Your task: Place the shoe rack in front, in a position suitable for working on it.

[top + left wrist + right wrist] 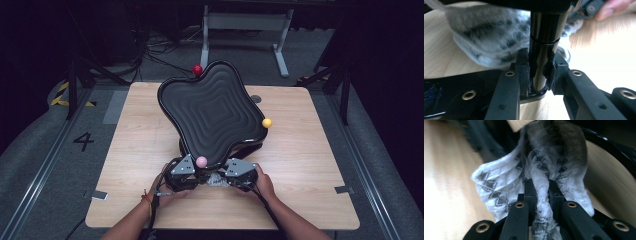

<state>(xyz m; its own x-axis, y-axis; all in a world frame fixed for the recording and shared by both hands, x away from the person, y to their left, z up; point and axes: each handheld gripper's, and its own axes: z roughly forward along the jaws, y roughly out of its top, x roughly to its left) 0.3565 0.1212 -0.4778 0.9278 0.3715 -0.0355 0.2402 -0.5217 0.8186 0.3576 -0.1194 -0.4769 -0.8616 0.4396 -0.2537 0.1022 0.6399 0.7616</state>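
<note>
My left gripper (539,75) is clamped on a glossy black post (544,50), which stands upright between my two pads; each pad presses a side of it just above the black base (454,85) it rises from. From above, that post belongs to the black wavy tray (212,112), which tilts up and away from my jaws over the wooden table (310,165). Three balls sit on the tray's rim: a pink ball (201,161) just ahead of my grippers, a yellow ball (267,122) farther off to the right, and a red ball (198,69) at the far edge. My right gripper (542,195) is closed on a white patterned cloth (499,187), pinched into a bunched fold between the pads, the rest spreading beyond and to both sides of them. The same cloth (489,37) lies just behind the post held by my left jaws.
</note>
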